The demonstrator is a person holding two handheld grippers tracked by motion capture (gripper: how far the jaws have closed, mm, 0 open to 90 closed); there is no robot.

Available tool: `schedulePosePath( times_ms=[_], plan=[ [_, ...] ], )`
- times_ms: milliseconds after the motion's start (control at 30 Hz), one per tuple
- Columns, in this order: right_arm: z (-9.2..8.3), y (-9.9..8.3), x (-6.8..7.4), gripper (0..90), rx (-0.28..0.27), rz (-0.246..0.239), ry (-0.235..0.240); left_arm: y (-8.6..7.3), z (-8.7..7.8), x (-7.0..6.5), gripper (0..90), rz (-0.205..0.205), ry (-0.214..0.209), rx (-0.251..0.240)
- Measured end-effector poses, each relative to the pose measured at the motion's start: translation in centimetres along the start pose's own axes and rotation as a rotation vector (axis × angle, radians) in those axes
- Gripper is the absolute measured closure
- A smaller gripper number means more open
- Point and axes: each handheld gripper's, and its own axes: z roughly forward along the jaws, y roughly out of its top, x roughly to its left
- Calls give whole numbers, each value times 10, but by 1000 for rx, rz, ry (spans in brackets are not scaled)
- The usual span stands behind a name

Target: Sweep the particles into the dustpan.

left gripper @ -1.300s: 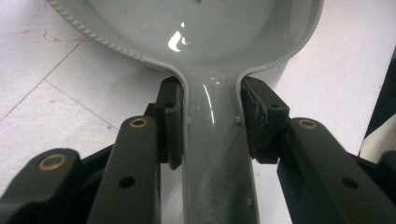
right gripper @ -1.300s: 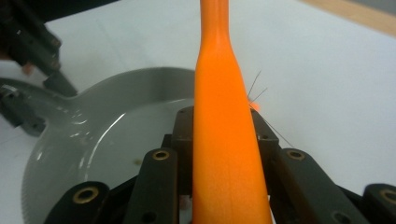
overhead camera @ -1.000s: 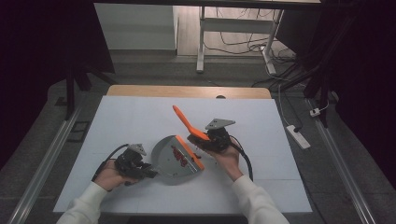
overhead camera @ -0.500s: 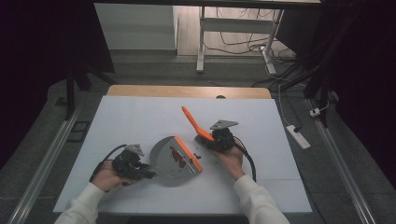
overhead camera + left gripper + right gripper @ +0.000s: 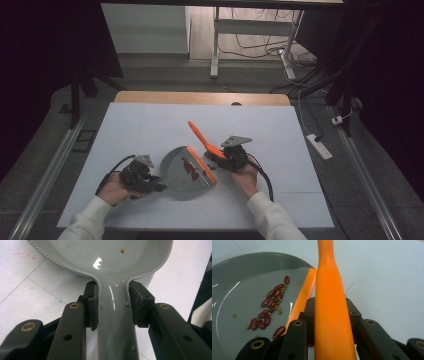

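Observation:
A grey dustpan (image 5: 181, 172) with an orange front lip (image 5: 202, 165) lies on the white table. My left gripper (image 5: 150, 182) is shut on its grey handle (image 5: 116, 322), one pad on each side. Red beans and small green beans (image 5: 270, 307) lie on the pan (image 5: 242, 277) beside the orange lip (image 5: 303, 295). One small bean (image 5: 122, 250) sits in the pan bowl (image 5: 107, 257). My right gripper (image 5: 225, 156) is shut on a long orange brush handle (image 5: 200, 134), which slants up and away to the left. That handle (image 5: 329, 302) runs straight up between the right jaws.
The white table cover (image 5: 150, 125) ends in a wooden edge (image 5: 200, 98) at the far side. Metal rails (image 5: 45, 180) run along both sides of the table. A power strip (image 5: 317, 145) lies on the floor at the right. Desk legs and cables stand beyond.
My right gripper has shifted slightly to the right with the orange handle, whose far tip has swung a little. The left gripper and the dustpan have stayed put.

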Motion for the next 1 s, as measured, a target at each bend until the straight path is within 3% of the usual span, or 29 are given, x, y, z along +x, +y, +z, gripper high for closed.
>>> schedulePosePath(
  times_ms=[300,333,400,600,700,733,833,1000],
  plan=[
    [3,-1,10,696,-21,23,-2,0,0,-1,620,4,1,5],
    [4,-1,10,697,-32,50,26,0,1,-1,621,4,1,5],
    [5,-1,11,697,-36,66,36,1,1,-1,621,5,1,8],
    [9,2,23,698,-49,75,72,1,2,-1,621,9,2,14],
    [9,6,28,701,-69,104,151,1,2,-1,620,9,0,12],
    [10,7,31,700,-69,96,158,1,2,-2,621,9,0,13],
    [9,12,37,700,-80,44,159,1,2,-2,620,11,0,13],
    [-2,16,25,700,-131,72,130,0,3,-1,621,13,-2,15]
  ],
)
